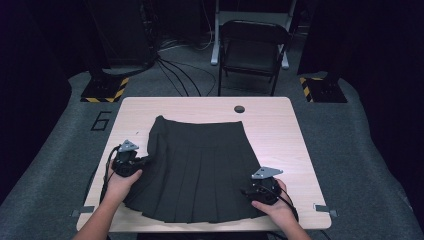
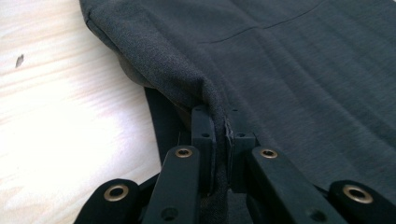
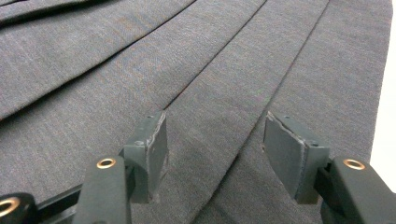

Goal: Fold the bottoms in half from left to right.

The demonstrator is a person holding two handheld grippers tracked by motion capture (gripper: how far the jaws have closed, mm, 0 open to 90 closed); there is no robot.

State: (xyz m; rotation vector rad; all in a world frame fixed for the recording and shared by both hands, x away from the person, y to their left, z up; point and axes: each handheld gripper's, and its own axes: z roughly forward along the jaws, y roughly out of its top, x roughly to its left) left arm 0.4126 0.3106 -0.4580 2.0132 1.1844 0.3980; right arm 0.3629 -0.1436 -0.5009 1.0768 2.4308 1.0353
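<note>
A dark grey pleated skirt (image 1: 197, 167) lies spread on the light wooden table (image 1: 280, 125), waistband toward the far side. My left gripper (image 1: 145, 161) is shut on the skirt's left side edge, and the cloth (image 2: 187, 70) rises in a fold out of its closed jaws (image 2: 219, 135) above the tabletop. My right gripper (image 1: 246, 191) rests over the skirt's right part near the hem. In the right gripper view its jaws stand apart (image 3: 212, 149) just above the flat pleats (image 3: 210, 70), with nothing pinched between the pads.
A folding chair (image 1: 252, 47) stands beyond the table's far edge, with cables on the floor beside it. A dark round hole (image 1: 239, 109) sits in the tabletop near the far edge. Bare wood shows left of the skirt (image 2: 56, 116).
</note>
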